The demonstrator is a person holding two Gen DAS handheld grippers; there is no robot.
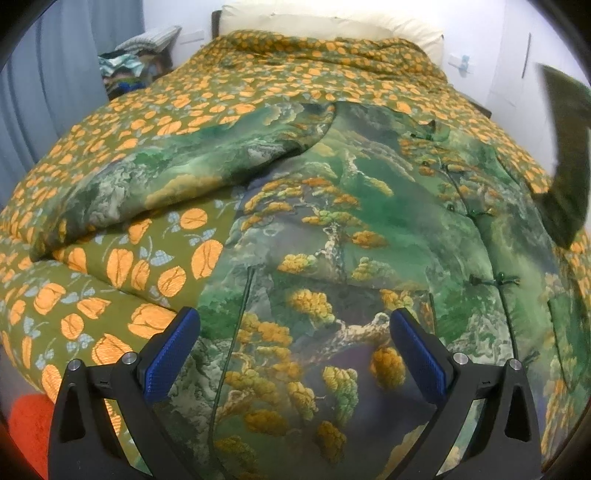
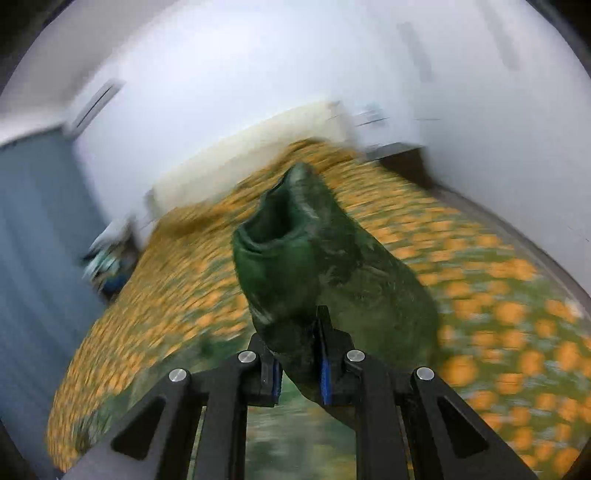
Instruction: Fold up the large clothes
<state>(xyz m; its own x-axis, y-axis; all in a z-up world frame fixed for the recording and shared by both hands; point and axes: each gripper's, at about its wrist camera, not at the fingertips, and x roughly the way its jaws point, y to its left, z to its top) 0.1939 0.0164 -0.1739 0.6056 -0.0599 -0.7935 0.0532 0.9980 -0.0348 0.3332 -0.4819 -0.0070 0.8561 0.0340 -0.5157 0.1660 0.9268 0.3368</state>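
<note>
One jacket (image 1: 332, 229), one quilt (image 1: 147, 110), one pillow (image 1: 332, 22), two grippers.

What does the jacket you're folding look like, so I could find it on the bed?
Look at the big bed covered by the olive quilt dotted with orange tulips. Spread on top, nearest the open left gripper, lies the jacket: green, painted with misty mountains and golden pine trees, closed by small knotted buttons. The right gripper is shut on its sleeve. Only the jacket shows scenery, not repeated flowers.

Jacket (image 1: 351, 229): lies on the bed (image 1: 110, 280), front side up.
Pillow (image 1: 332, 26): behind the jacket, at the bed's head.
Clothes pile (image 1: 136, 66): left of the bed, near the pillow.
Sleeve (image 2: 314, 251): raised above the bed.
</note>
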